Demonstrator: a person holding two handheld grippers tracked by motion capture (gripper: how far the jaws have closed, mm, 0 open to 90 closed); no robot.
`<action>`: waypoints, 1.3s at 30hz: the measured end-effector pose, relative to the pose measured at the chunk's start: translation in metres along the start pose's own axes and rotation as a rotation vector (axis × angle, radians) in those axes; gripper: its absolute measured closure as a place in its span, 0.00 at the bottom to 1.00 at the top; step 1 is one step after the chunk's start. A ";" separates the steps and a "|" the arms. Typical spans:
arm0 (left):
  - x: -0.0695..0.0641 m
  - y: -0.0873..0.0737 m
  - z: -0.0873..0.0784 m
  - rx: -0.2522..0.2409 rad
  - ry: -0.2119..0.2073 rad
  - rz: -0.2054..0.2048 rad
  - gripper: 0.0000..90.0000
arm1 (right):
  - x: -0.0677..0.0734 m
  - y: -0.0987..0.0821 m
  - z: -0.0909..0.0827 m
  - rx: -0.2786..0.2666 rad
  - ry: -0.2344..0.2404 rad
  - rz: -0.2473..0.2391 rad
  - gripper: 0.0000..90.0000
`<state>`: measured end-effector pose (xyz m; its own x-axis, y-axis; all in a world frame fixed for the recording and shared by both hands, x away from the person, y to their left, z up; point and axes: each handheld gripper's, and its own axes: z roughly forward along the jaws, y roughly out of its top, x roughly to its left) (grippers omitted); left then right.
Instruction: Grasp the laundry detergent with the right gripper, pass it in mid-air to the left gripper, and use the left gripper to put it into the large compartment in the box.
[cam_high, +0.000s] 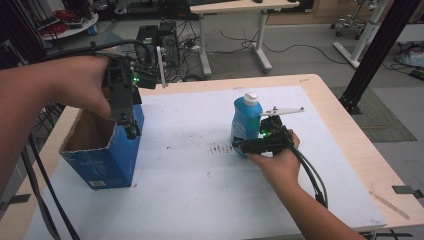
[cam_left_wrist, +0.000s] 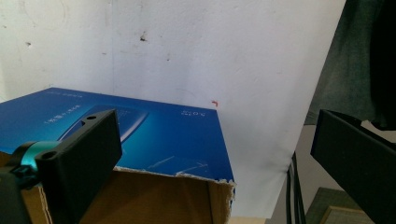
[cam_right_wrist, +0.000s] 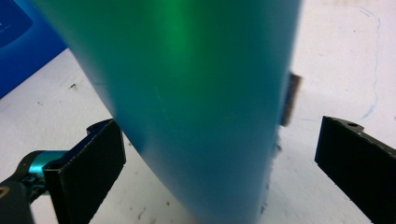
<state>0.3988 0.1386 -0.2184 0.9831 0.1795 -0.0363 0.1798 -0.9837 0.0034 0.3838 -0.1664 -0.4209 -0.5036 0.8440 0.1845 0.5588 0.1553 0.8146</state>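
Note:
An open-topped blue cardboard box (cam_high: 107, 155) stands at the table's left. My left gripper (cam_high: 131, 131) points down at its far right corner. In the left gripper view the left gripper (cam_left_wrist: 212, 128) is open: one jaw hangs over the box (cam_left_wrist: 154, 135) interior, the other outside its wall. A blue bottle (cam_high: 245, 117) with a white cap stands upright mid-table. My right gripper (cam_high: 240, 146) reaches its lower part from the right. Seen close, the bottle (cam_right_wrist: 196, 93) sits between the open jaws of the right gripper (cam_right_wrist: 219, 130), nearer the left one, with a gap at the right one.
A white mat (cam_high: 200, 185) covers most of the wooden table (cam_high: 350, 125), with dark smudges near the bottle. A black post (cam_high: 375, 55) rises past the right edge. Cables, electronics and a desk stand on the floor behind. The box (cam_right_wrist: 23, 42) shows behind the bottle.

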 end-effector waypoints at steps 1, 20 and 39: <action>0.000 -0.001 0.000 0.000 0.001 -0.002 0.02 | 0.001 0.000 0.001 -0.009 -0.002 0.001 0.01; -0.001 -0.006 0.001 0.004 0.001 -0.004 0.02 | 0.004 -0.003 0.012 -0.105 -0.075 -0.018 0.03; -0.001 -0.008 0.001 0.005 0.001 -0.006 0.02 | 0.003 -0.003 0.013 -0.129 -0.089 -0.024 0.15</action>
<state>0.3962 0.1461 -0.2195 0.9821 0.1851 -0.0355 0.1851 -0.9827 -0.0019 0.3893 -0.1570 -0.4299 -0.4524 0.8838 0.1195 0.4551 0.1136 0.8832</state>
